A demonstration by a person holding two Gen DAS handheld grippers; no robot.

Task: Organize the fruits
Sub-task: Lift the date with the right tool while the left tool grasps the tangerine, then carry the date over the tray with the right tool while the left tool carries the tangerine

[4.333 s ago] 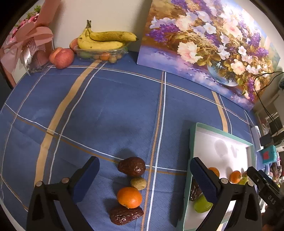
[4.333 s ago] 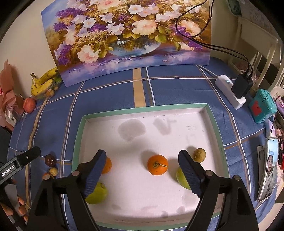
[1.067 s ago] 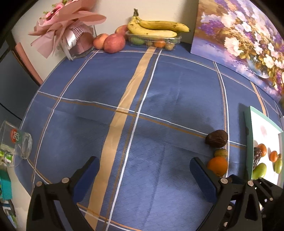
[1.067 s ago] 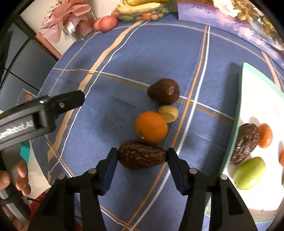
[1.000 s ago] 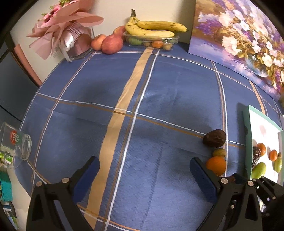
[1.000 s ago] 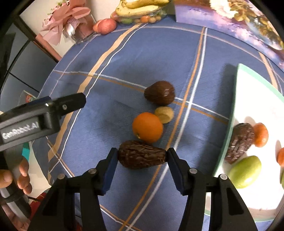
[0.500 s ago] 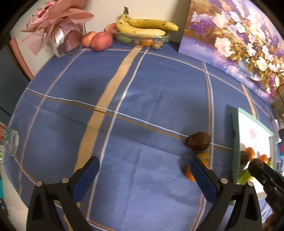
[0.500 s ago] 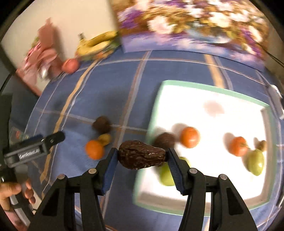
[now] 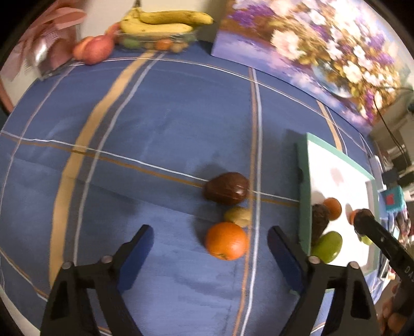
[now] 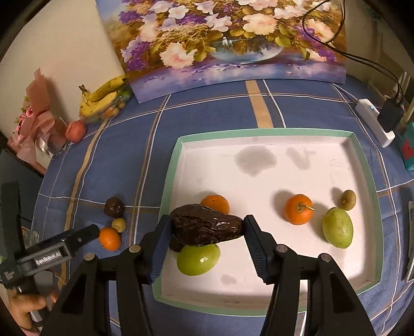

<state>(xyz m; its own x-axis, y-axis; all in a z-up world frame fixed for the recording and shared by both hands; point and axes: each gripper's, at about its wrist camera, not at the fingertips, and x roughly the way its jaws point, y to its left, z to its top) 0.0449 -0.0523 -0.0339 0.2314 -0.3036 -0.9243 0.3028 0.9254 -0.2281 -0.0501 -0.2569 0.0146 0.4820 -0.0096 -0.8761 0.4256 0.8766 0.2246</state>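
My right gripper is shut on a dark wrinkled avocado and holds it over the near left corner of the white, green-rimmed tray. Below it lie a green fruit and a small orange. Further right in the tray are another orange, a green fruit and a small brown fruit. On the blue cloth, my left gripper is closing around an orange, with its pads still clear of it. A small yellowish fruit and a second dark avocado lie just beyond.
Bananas on a clear box, apples and a pink bouquet line the far wall. A flower painting leans behind the tray. A white power strip and a teal box sit on the right.
My right gripper has carried the wrinkled avocado from the cloth to above the tray. My left gripper has swung right so the orange sits between its fingers, and its jaws have narrowed.
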